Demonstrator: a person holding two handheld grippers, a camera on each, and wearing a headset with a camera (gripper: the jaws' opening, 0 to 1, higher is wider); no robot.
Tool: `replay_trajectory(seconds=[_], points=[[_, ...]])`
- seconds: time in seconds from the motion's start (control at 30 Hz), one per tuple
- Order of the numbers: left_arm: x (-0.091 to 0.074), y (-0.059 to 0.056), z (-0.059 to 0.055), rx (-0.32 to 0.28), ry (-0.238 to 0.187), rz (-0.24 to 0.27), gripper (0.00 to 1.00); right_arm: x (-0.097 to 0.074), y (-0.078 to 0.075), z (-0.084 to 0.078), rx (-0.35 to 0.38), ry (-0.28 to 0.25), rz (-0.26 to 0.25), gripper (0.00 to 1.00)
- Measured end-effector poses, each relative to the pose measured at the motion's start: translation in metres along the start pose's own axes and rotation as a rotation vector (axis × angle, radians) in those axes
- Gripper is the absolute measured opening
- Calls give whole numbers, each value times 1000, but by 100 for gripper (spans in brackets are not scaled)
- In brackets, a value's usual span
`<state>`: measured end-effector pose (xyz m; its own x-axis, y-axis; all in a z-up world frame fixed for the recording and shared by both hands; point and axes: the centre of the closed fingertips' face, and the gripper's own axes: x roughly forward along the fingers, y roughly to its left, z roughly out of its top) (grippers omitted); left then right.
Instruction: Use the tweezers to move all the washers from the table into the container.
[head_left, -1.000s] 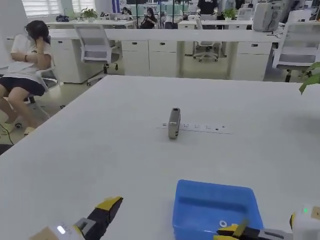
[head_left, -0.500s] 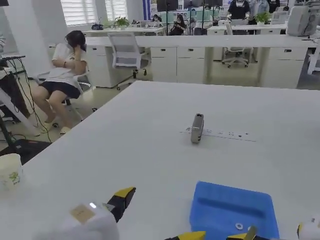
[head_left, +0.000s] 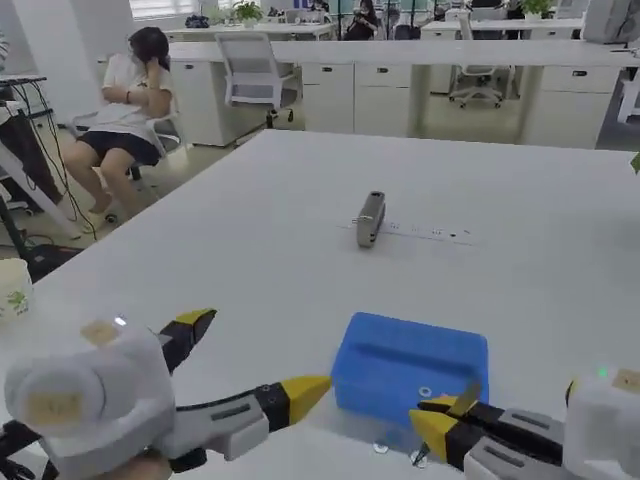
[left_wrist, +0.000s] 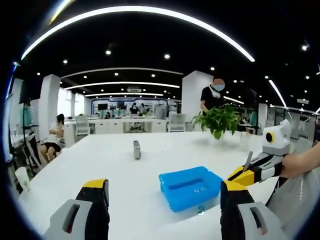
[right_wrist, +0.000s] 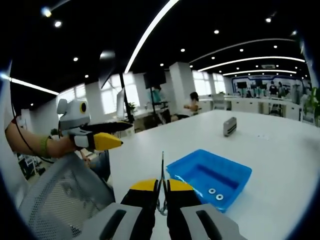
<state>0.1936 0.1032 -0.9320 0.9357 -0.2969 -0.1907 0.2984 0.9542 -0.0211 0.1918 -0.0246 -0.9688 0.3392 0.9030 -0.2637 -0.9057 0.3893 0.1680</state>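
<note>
We see the blue container near the near edge of the white counter. Two washers lie side by side on its floor. A loose washer sits on the counter just outside the container's near wall. We can't tell whether it touches the wall.

The right gripper hangs at the container's near right corner. Its yellow-tipped jaws are pressed together on the tweezers, which stick out straight ahead between them.

The left gripper is held above the near edge, to the left of the container. Its jaws are spread wide and nothing is between them.

Toward the middle of the counter a small grey block stands well beyond the container. A paper cup stands by the left edge.
</note>
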Motion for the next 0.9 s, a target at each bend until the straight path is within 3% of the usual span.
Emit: replay_trajectory(seconds=[0.23, 0.37, 0.43, 0.53, 0.6, 0.7, 0.9], points=[[2, -6, -8, 0, 45, -41, 94, 2, -4, -5, -10, 21, -27, 3], [3, -12, -7, 3, 42, -81, 94, 4, -7, 2, 35, -16, -51, 3], [3, -14, -9, -10, 47, -95, 93, 4, -3, 3, 71, -31, -67, 3], [2, -10, -14, 16, 76, -87, 93, 10, 5, 5, 72, -28, -106, 3], [1, -11, -14, 8, 72, -95, 93, 14, 6, 10, 59, -32, -136, 3], [2, -14, -11, -23, 54, -122, 93, 18, -5, 18, 50, -30, -164, 3], [2, -20, -11, -7, 56, -150, 92, 21, -17, 34, 29, -26, -186, 3]])
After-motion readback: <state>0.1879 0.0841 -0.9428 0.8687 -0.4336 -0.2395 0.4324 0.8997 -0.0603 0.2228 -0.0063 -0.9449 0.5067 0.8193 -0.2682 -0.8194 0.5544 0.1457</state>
